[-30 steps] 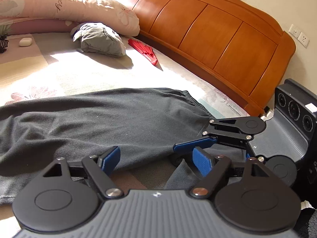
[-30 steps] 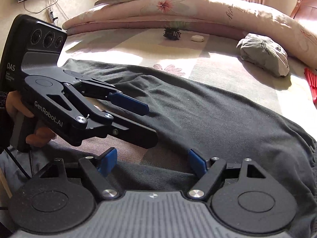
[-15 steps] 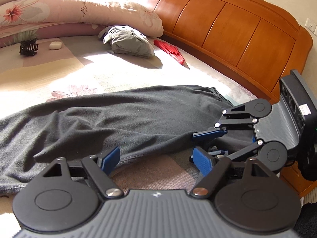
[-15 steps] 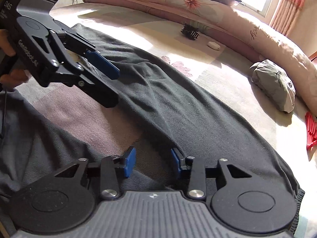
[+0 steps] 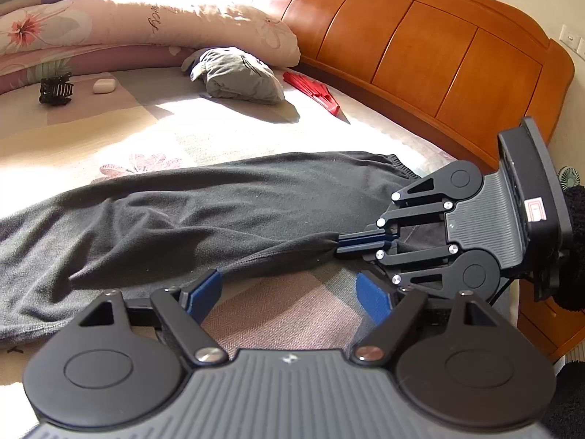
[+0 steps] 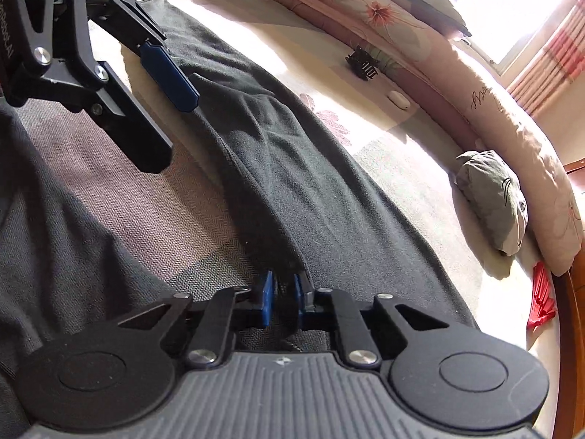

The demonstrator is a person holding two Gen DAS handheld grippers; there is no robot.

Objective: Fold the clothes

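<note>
Dark grey trousers (image 5: 204, 212) lie spread across the bed; they also show in the right wrist view (image 6: 292, 168). My right gripper (image 6: 283, 292) is shut on a pinch of the trousers' inner leg edge near the waistband; it shows from the side in the left wrist view (image 5: 340, 245). My left gripper (image 5: 289, 292) is open and empty, just above the bedsheet between the two legs, its left pad near the leg's edge. It also shows in the right wrist view (image 6: 168, 109), open above the fabric.
A folded grey garment (image 5: 237, 77), a red fan (image 5: 314, 91), a black hair clip (image 5: 55, 89) and a white case (image 5: 104, 86) lie further up the bed. Floral pillows (image 5: 146, 25) and a wooden headboard (image 5: 420, 47) border it.
My right gripper has closed from wide open onto the trousers' edge. My left gripper has stayed open and shifted along the leg, away from the right gripper.
</note>
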